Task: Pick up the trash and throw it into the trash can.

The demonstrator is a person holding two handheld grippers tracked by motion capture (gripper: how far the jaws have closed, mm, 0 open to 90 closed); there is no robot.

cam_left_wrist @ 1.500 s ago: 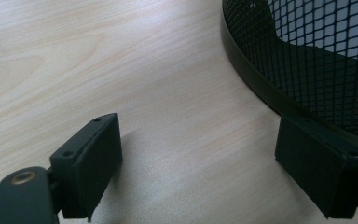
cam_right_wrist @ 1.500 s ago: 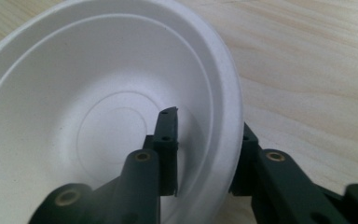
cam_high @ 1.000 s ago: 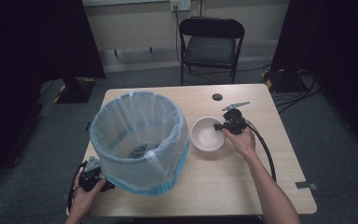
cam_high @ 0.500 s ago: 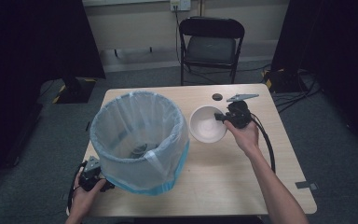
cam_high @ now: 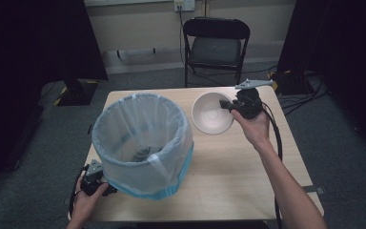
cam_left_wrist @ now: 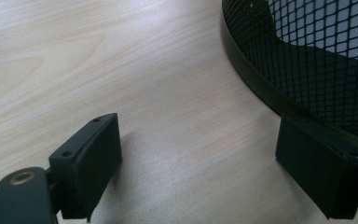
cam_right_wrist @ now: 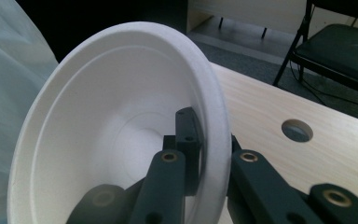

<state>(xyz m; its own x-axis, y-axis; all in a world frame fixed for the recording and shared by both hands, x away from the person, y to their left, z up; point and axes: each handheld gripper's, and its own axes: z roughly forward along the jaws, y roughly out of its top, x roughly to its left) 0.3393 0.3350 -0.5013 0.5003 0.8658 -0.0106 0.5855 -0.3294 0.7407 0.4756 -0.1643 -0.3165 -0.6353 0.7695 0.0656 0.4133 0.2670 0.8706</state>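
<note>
A white bowl [cam_high: 211, 112] hangs above the table's far side, tilted on its side. My right gripper [cam_high: 228, 106] is shut on its rim; the right gripper view shows one jaw inside the white bowl [cam_right_wrist: 116, 140] and one outside. A mesh waste bin [cam_high: 142, 143] lined with a pale blue bag stands at the table's left. My left gripper [cam_high: 100, 180] rests low at the bin's near left foot. In the left gripper view its jaws stand wide apart on the wood, the right one against the black mesh bin [cam_left_wrist: 317, 60].
A black folding chair [cam_high: 215, 45] stands behind the table [cam_high: 228, 167]. A round cable hole [cam_right_wrist: 297, 130] is in the tabletop near the far edge. Some dark scraps lie in the bin's bottom. A cable trails from my right gripper along the forearm.
My right gripper has lifted the bowl off the table, carried it farther back and tipped it onto its side. The left gripper has stayed still by the bin.
</note>
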